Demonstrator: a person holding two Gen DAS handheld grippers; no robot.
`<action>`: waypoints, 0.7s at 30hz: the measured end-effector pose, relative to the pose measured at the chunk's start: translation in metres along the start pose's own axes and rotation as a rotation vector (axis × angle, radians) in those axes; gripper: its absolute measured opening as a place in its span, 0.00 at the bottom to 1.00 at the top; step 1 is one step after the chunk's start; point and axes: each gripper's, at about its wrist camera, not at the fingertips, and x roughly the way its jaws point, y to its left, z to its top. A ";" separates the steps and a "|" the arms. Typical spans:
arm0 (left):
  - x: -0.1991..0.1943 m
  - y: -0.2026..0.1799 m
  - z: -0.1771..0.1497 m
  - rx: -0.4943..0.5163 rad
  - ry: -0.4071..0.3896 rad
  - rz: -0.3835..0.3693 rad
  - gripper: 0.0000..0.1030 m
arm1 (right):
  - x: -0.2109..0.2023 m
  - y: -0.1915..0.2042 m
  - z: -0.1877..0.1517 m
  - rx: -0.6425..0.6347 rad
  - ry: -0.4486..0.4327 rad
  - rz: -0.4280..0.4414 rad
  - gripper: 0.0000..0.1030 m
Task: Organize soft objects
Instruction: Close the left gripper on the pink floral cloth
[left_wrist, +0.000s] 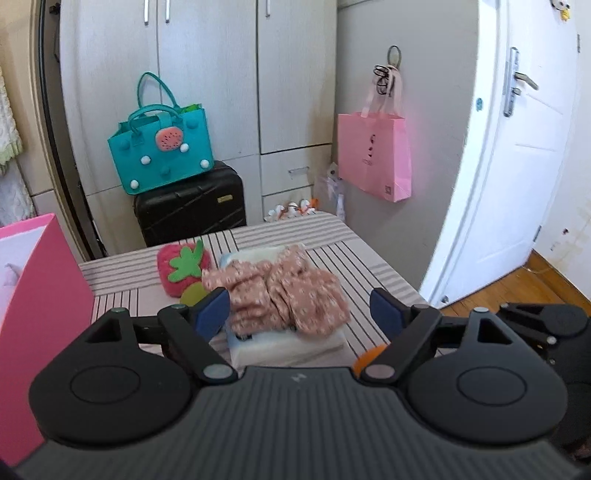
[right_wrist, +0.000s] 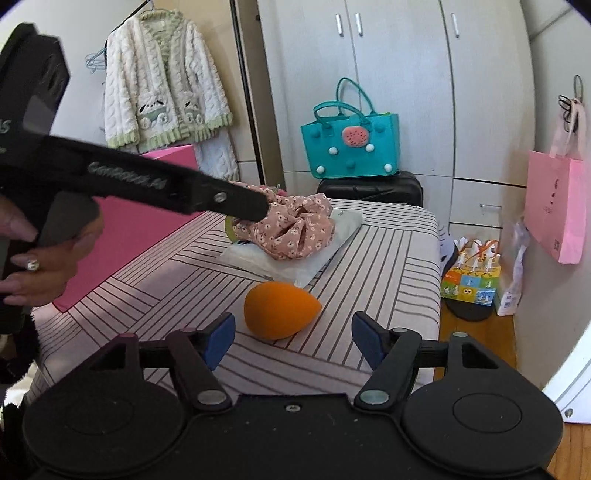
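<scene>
- Nearest, right gripper (right_wrist: 293, 341): fingers apart, orange sponge (right_wrist: 280, 310) lying between and just ahead, striped bed (right_wrist: 388, 280) edge to its right.
- Farther, left gripper (left_wrist: 301, 314): fingers apart, floral cloth (left_wrist: 284, 295) between them on a white packet (left_wrist: 288, 345); strawberry plush (left_wrist: 183, 267) beyond.

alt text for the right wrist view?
Open right gripper hovers just short of an orange egg-shaped sponge on a striped table; beyond it the left gripper reaches a pink floral cloth.
</scene>
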 end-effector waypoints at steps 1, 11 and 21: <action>0.003 0.000 0.001 0.001 -0.004 0.014 0.81 | 0.002 -0.001 0.001 -0.006 0.003 0.003 0.73; 0.032 -0.009 -0.002 0.055 0.015 0.100 0.86 | 0.023 -0.008 0.014 -0.042 0.061 0.039 0.79; 0.051 -0.014 0.000 0.077 0.061 0.090 0.87 | 0.032 -0.007 0.019 -0.007 0.086 0.066 0.82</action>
